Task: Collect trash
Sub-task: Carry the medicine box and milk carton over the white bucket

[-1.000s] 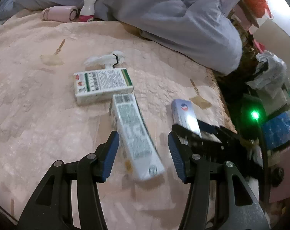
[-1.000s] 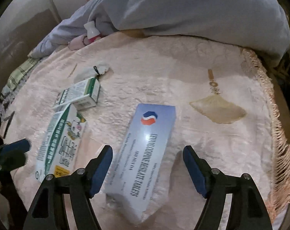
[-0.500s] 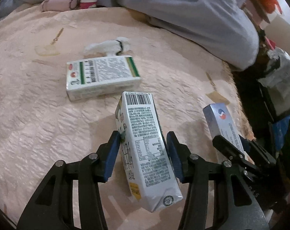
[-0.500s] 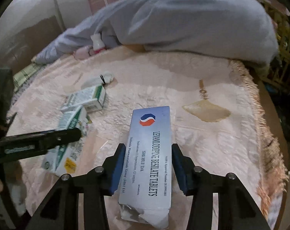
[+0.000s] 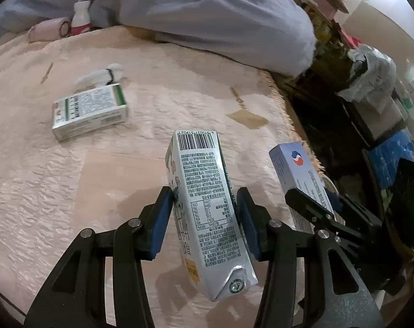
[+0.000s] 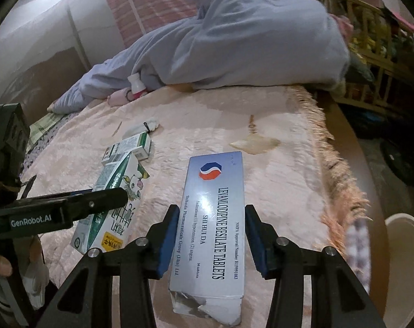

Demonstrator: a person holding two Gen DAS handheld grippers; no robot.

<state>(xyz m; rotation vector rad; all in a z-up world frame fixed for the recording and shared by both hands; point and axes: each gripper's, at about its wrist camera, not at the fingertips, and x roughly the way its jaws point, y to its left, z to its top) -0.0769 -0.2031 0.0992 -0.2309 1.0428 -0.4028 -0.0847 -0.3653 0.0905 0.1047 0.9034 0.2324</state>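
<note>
The left gripper [image 5: 204, 218] clamps the milk carton [image 5: 209, 213] above the pink bedspread [image 5: 42, 186]. The right gripper [image 6: 211, 235] clamps the tablet box [image 6: 213, 218] (torn near end), also lifted.

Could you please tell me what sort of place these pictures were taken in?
Probably a lived-in room at home, perhaps a bedroom: a pink fringed cover over a soft, bed-like surface, a grey-blue garment heaped at its far end, and cluttered shelves alongside.
</note>
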